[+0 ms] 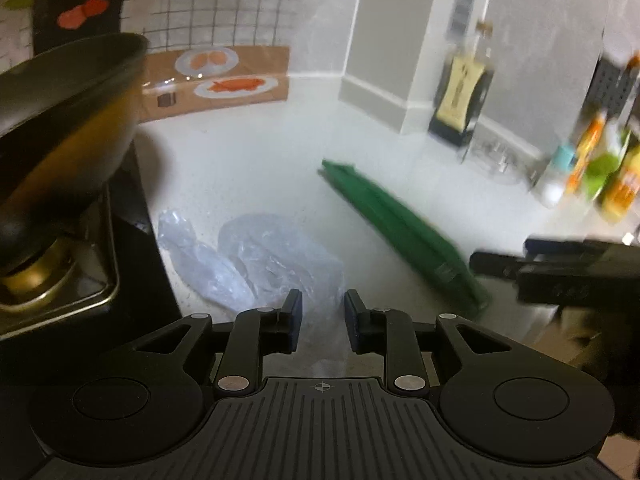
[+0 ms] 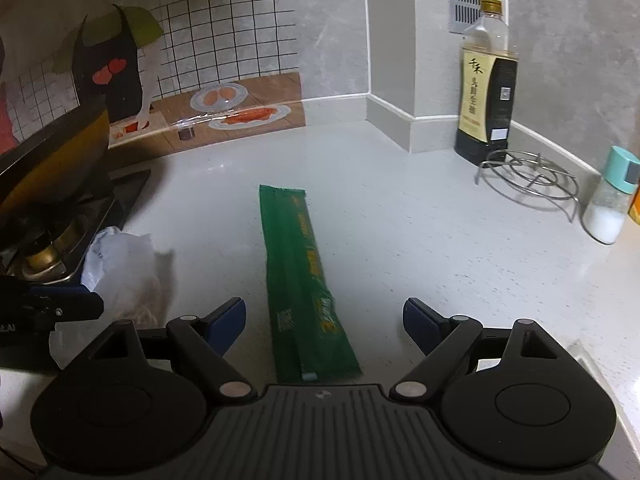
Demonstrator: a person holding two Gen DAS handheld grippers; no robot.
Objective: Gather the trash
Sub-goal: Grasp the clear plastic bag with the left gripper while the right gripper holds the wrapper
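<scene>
A crumpled clear plastic bag (image 1: 256,256) lies on the white counter (image 1: 248,152) beside the stove. My left gripper (image 1: 323,318) hovers at the bag's near edge. Its pads stand a little apart, and a thin fold of the plastic shows in the gap without being pressed. A long green wrapper (image 2: 304,280) lies flat on the counter (image 2: 440,240). My right gripper (image 2: 324,312) is open wide, one finger on either side of the wrapper's near end, touching nothing. The wrapper (image 1: 400,232) and the right gripper (image 1: 520,264) also show in the left wrist view. The bag (image 2: 120,264) and the left gripper (image 2: 60,304) show in the right wrist view.
A dark pan (image 2: 52,168) sits on the gas stove (image 1: 80,280) at the left. A sauce bottle (image 2: 486,92), a wire trivet (image 2: 532,178) and a salt shaker (image 2: 612,200) stand along the right wall. Further seasoning bottles (image 1: 592,164) stand beyond them.
</scene>
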